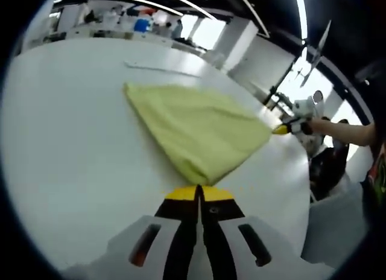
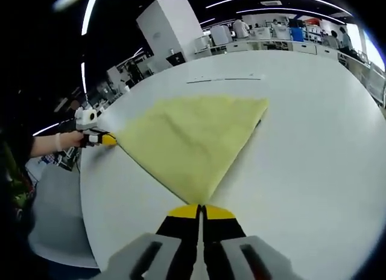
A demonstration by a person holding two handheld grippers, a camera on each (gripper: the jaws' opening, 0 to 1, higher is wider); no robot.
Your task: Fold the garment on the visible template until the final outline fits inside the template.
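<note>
Left gripper view: both tongs (image 1: 199,192) (image 2: 200,209) are clamping closed on corners of the yellow garment (image 1: 196,132) lying on the white table (image 1: 66,159).

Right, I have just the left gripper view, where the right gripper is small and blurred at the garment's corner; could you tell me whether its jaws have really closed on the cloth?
Observer: Yes. In the right gripper view the right gripper has its jaws together on the near corner of the garment.
Operator: Thank you. And how does the edge on its far side lie?
Observer: A dark shadow runs under that edge near the far corner, so it may be slightly raised off the table.
</note>
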